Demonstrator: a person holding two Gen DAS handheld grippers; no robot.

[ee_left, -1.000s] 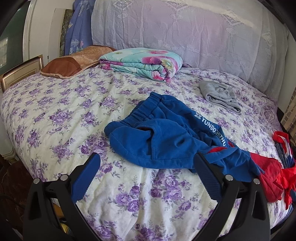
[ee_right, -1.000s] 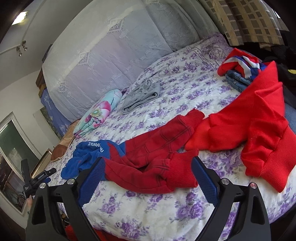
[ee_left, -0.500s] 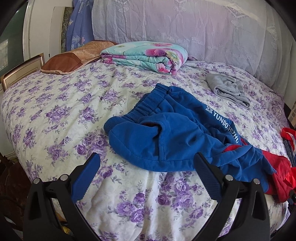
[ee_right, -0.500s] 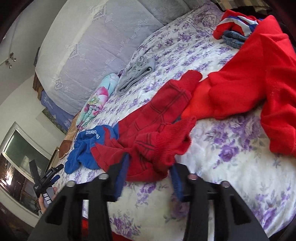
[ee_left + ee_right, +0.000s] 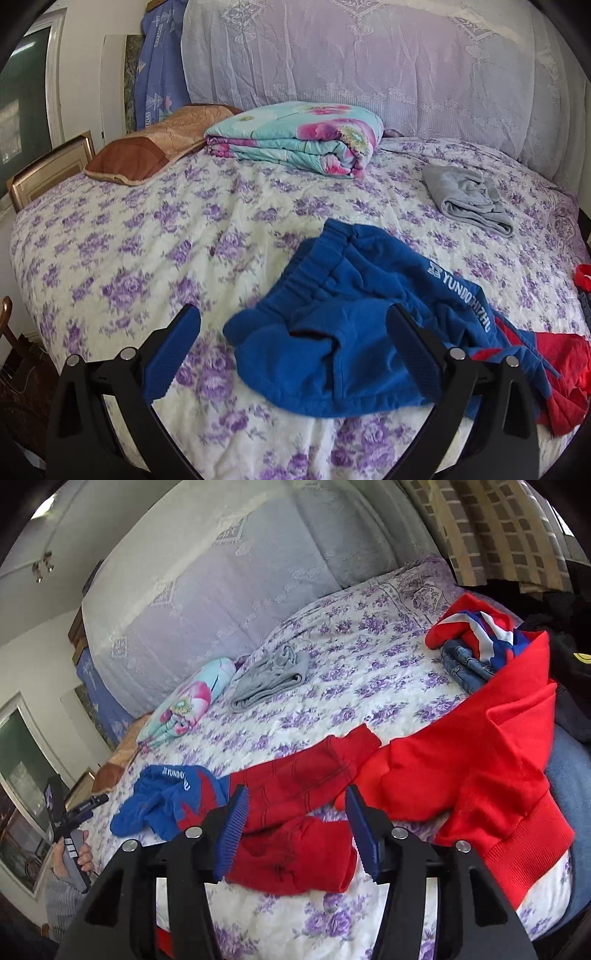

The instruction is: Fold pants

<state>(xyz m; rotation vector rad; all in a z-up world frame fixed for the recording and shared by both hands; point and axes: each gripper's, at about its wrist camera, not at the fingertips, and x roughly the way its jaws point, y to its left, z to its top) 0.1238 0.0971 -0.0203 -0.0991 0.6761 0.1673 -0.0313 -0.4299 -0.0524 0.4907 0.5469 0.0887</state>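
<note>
Left wrist view: pants [image 5: 332,343] lie crumpled (blue top, red legs) on the bed [image 5: 147,229], nothing folded yet; left gripper [image 5: 291,347] spread empty, right gripper [image 5: 295,830] just reopening, empty

Left wrist view: I look from the near edge of the bed [image 5: 110,236], angled down, toward the far draped headboard [image 5: 369,66]; the blue end of the pants [image 5: 332,332] sits close under my lens.

Right wrist view: I look from the near edge further right, tilted, facing far-left across the bed; the red legs lie close.

Shared: pants, grey garment [image 5: 269,679], floral quilt [image 5: 188,705], headboard.
</note>
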